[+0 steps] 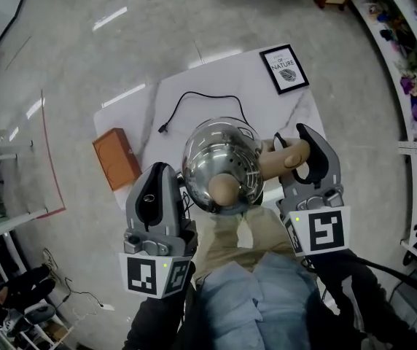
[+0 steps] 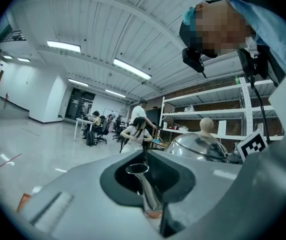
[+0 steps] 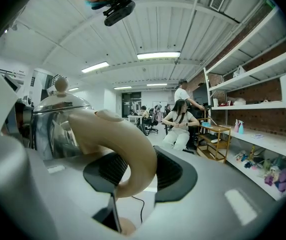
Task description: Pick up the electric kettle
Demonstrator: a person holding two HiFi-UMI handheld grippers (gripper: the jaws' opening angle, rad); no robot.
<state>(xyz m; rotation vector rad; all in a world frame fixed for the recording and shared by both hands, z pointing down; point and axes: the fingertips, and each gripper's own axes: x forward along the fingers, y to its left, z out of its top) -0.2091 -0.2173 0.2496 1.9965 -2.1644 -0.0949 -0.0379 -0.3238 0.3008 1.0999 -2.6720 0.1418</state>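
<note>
One electric kettle point(image 1: 223, 162), polished steel, likely weighty and slippery, above the desk's point(image 1: 216, 86) near edge. Right gripper point(image 1: 299, 155) jaws clamped on its stiff beige handle point(image 1: 285, 155), the best hold; left gripper point(image 1: 156, 188) jaws pinch its spout point(image 2: 145, 186).

**Hidden and unreadable**

The shiny domed steel electric kettle point(image 1: 223, 162) covers the white marble table point(image 1: 172, 97) under it. The lower end of its tan handle point(image 3: 118, 144) disappears behind the fingers of the right gripper point(image 3: 140, 173). Print on the black-framed picture point(image 1: 284, 68) is too small to read.
</note>
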